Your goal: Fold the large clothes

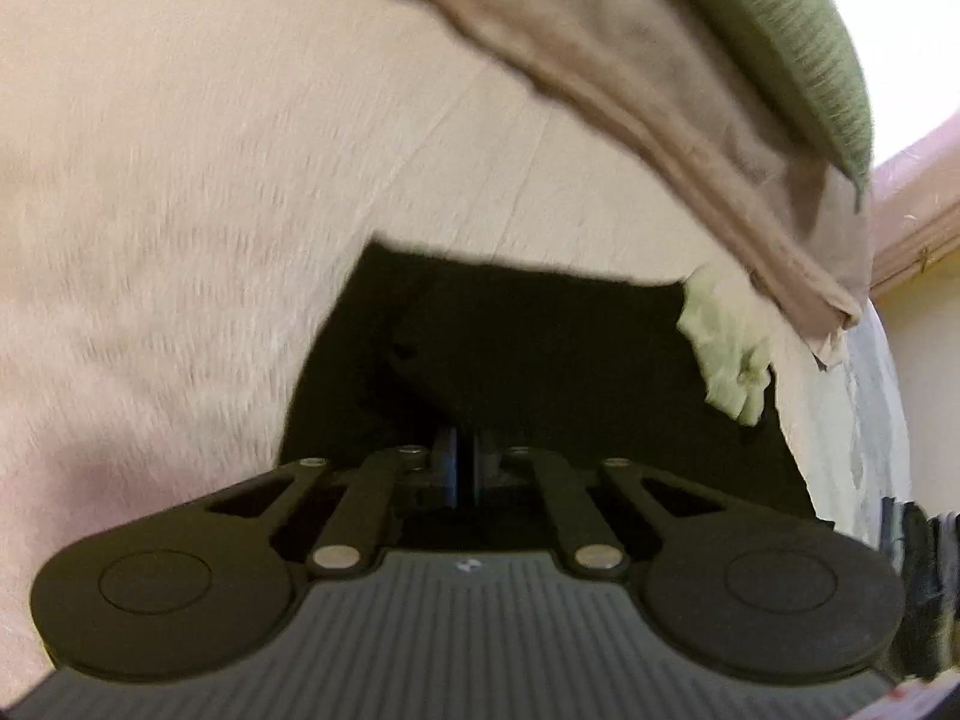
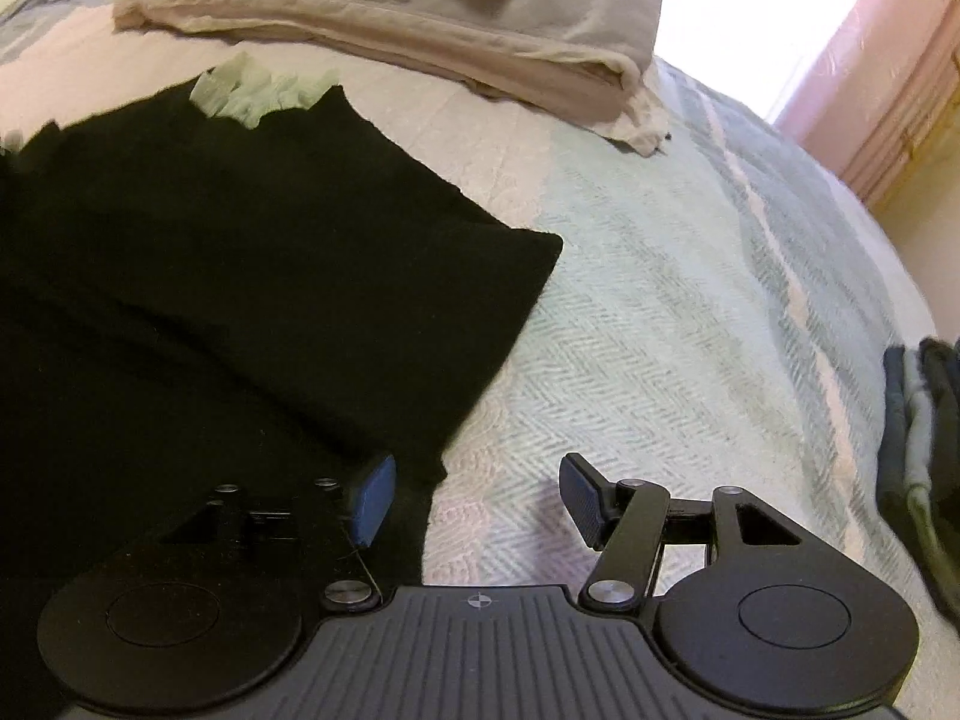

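The black garment [image 2: 240,252] lies flat on the bed [image 2: 690,312], partly folded, its near corner just ahead of the right claw [image 2: 480,498] and under that claw's left finger. It looks like soft, matte knit, doubled over with one straight edge running away from the claw and a squared-off corner off to the right; a shallow crease crosses its middle.

The left claw [image 1: 465,468] has its fingers pressed together, buried in the dark cloth just ahead of it; they seem to pinch a fold of it, though the black fabric hides the tips. The right claw stands spread, one blue pad [image 2: 375,498] over the garment's edge and the other above the bare bedspread, nothing between them.

My reading is that a fold is being started: one side is gripped, the other is about to be. The next move calls for the right claw to sink onto the near edge and close on it, level with the left, so both corners lift evenly.

Beyond the garment sit a pale green cloth [image 2: 258,90], then a folded beige stack [image 2: 420,18]; dark folded items [image 2: 924,438] lie far right.
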Tool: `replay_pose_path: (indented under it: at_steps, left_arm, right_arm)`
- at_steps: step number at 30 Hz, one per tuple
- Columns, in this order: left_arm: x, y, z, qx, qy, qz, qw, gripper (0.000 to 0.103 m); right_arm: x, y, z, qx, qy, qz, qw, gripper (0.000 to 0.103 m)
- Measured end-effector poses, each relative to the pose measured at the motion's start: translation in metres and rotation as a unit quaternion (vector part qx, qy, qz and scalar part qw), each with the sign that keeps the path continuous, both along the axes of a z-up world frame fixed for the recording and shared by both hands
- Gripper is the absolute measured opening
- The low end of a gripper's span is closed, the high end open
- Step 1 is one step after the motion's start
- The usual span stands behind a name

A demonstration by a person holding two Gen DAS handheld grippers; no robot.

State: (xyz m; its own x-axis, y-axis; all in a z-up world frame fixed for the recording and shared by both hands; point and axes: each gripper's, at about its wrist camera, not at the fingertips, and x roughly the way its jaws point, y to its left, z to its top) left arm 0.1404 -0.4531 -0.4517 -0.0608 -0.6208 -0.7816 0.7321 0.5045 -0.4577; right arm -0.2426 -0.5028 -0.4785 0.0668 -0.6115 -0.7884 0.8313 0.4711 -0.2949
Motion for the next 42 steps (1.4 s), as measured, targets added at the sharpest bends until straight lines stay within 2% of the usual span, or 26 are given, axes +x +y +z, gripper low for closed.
replay_pose_path:
  at_steps: [4,6,7,10,13,16,18,20,23,26,28,29,30,31,32,34,37,39,42]
  left_arm:
    - [-0.012,0.024,0.033,-0.064,-0.089,-0.023,0.9937,0.003]
    - [-0.017,0.035,0.034,-0.057,-0.129,-0.031,0.9896,0.003]
    - [-0.019,0.038,0.028,-0.041,-0.138,-0.037,0.9889,0.003]
    - [-0.024,0.036,-0.01,0.023,-0.141,-0.063,0.9877,0.003]
    - [-0.031,0.029,-0.016,0.027,-0.164,-0.08,0.9828,0.005]
    - [-0.023,0.03,-0.007,0.032,-0.158,-0.073,0.9843,0.015]
    - [-0.014,0.041,0.002,0.032,-0.162,-0.056,0.9847,0.021]
    - [-0.003,0.052,0.012,0.04,-0.181,-0.035,0.9821,0.019]
    - [0.012,0.057,0.027,0.038,-0.179,-0.006,0.9831,0.019]
    - [0.003,0.036,0.031,-0.009,-0.17,-0.047,0.9842,0.02]
    - [-0.016,0.009,0.02,-0.02,-0.154,-0.129,0.9794,0.026]
    - [-0.026,0.001,0.012,-0.018,-0.166,-0.157,0.9735,0.027]
    - [-0.036,-0.01,0.001,-0.006,-0.191,-0.182,0.9645,0.027]
    - [-0.041,-0.02,-0.01,0.012,-0.216,-0.199,0.9558,0.027]
    - [-0.041,-0.026,-0.02,0.025,-0.232,-0.206,0.9503,0.026]
    - [-0.028,-0.028,-0.024,0.02,-0.228,-0.195,0.9537,0.024]
    - [-0.017,-0.018,-0.007,0.026,-0.231,-0.16,0.9592,0.022]
    - [-0.018,0.001,0.007,0.028,-0.241,-0.142,0.9597,0.023]
    - [-0.037,0.031,0.021,0.038,-0.242,-0.155,0.9569,0.023]
  right_arm:
    - [0.0,-0.006,-0.007,-0.002,0.007,0.02,1.0,0.057]
    - [-0.001,-0.009,-0.011,0.005,0.01,0.023,1.0,0.057]
    - [-0.003,-0.009,-0.012,0.009,0.01,0.022,1.0,0.057]
    - [-0.004,-0.013,-0.013,0.022,0.004,0.019,1.0,0.057]
    - [-0.003,-0.013,-0.009,0.032,0.014,0.029,0.999,0.057]
    - [-0.004,-0.013,0.003,0.056,0.022,0.037,0.998,0.057]
    - [-0.01,-0.013,0.02,0.064,-0.003,0.028,0.998,0.057]
    - [-0.016,-0.016,0.04,0.063,-0.053,0.016,0.996,0.057]
    - [-0.015,-0.031,0.053,0.056,-0.121,0.005,0.991,0.057]
    - [0.009,-0.052,0.041,0.046,-0.144,0.03,0.988,0.057]
    - [0.027,-0.069,0.024,0.047,-0.168,0.058,0.983,0.057]
    - [0.032,-0.078,0.013,0.055,-0.175,0.064,0.981,0.057]
    - [0.037,-0.09,-0.001,0.063,-0.162,0.061,0.983,0.057]
    - [0.036,-0.099,-0.011,0.063,-0.145,0.055,0.986,0.057]
    - [0.029,-0.107,-0.018,0.061,-0.149,0.05,0.986,0.057]
    - [0.012,-0.113,-0.012,0.065,-0.175,0.02,0.982,0.057]
    - [-0.005,-0.1,0.014,0.035,-0.144,-0.024,0.989,0.057]
    - [-0.013,-0.077,0.034,0.029,-0.157,-0.021,0.987,0.057]
    - [-0.013,-0.03,0.049,0.056,-0.186,0.004,0.981,0.057]
